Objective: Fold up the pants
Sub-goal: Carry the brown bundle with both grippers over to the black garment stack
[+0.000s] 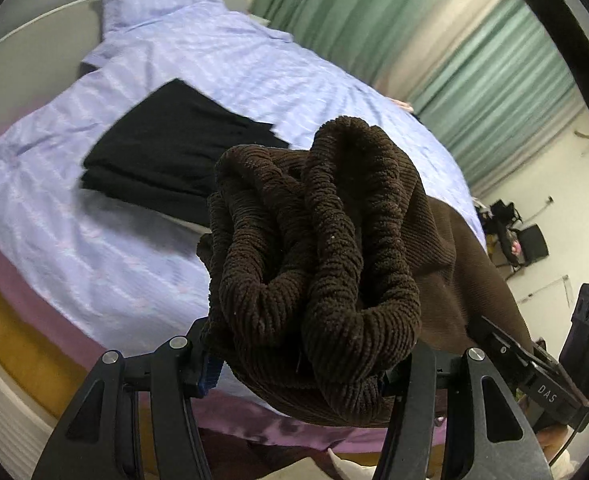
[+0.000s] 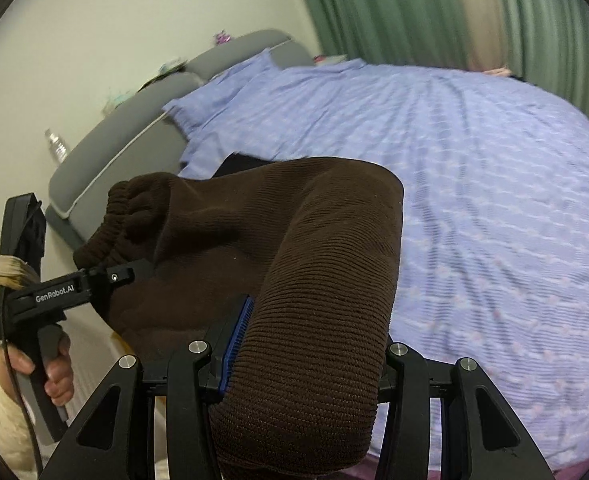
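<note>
- We hold the dark brown ribbed knit pants [image 2: 222, 248] in the air, between the two tools, above the near edge of the bed with the light purple striped cover [image 2: 474, 184].
- Our left gripper [image 1: 306, 364] is closed on the bunched elastic waistband, which fills the space between its jaws.
- Our right gripper [image 2: 298, 364] is closed on a thick roll of the same cloth; we judge it is the leg part, but the leg ends are hidden.
- In the right wrist view the left gripper [image 2: 134, 270] is to the left and a little farther away, so the long axis of the pants runs across, from left tool to right tool, roughly along the near side of the bed.
- The bed surface lies ahead of and below both tools. The next move probably needs the pants lowered forward and spread flat there, and both hands seem about equally near to it.
- A folded black garment [image 1: 166, 148] already lies on the cover, ahead of the left tool, so the free cloth to its right looks the better place.
- We see no containers here.
</note>
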`<state>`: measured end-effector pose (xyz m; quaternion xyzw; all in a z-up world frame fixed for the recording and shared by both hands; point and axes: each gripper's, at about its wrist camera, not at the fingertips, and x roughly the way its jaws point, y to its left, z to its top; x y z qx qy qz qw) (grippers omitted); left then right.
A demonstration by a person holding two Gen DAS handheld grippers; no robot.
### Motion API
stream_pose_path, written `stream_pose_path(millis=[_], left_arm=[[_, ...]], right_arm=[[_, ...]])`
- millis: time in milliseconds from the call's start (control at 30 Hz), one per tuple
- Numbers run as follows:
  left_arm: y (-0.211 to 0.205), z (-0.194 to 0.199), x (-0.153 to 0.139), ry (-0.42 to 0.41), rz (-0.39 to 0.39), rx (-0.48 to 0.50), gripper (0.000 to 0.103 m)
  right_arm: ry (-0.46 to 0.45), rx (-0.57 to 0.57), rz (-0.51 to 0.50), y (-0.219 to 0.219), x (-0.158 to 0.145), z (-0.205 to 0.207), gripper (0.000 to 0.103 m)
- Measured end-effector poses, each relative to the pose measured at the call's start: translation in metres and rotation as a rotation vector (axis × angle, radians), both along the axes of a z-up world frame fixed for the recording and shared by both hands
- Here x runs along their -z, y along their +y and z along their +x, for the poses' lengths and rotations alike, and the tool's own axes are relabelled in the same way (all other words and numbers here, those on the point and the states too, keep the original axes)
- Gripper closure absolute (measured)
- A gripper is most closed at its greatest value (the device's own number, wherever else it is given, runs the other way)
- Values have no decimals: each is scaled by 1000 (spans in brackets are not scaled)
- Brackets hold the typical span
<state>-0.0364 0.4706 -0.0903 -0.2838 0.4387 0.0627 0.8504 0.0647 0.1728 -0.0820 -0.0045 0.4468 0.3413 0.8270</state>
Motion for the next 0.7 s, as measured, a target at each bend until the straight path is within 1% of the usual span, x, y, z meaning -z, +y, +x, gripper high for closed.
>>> stream_pose_path(millis=[67,133,267,300,367,400,500,600,700], left_arm=[[16,-8,-2,-7,0,-14,47],[36,-13,-4,-26,0,-22,47],[82,-7,3,-23,-21,-21,47],[100,-3,5,-12,-27,-9,47],[122,7,4,-1,-28,7,47],[140,13,5,-7,-24,29,47],[172,28,8,-15,-37,61,47],[203,52,14,-13,-52,104,47],[229,86,20,-14,-59,158,47]], right_arm=[[8,-29,1,19,0,-1,57],[-11,-50,-8,36,-3,-4,57],[-23,-53,-11,80,-2,-2,57],[-22,-48,-11,89,-1,-1,57],[-2,-25,-12,117,3,2,57],[-4,-19,-12,127,3,3,57],[-27,11,-11,164,6,9,57],[-44,56,-22,194,8,19,57],[-52,92,-34,211,10,33,57]])
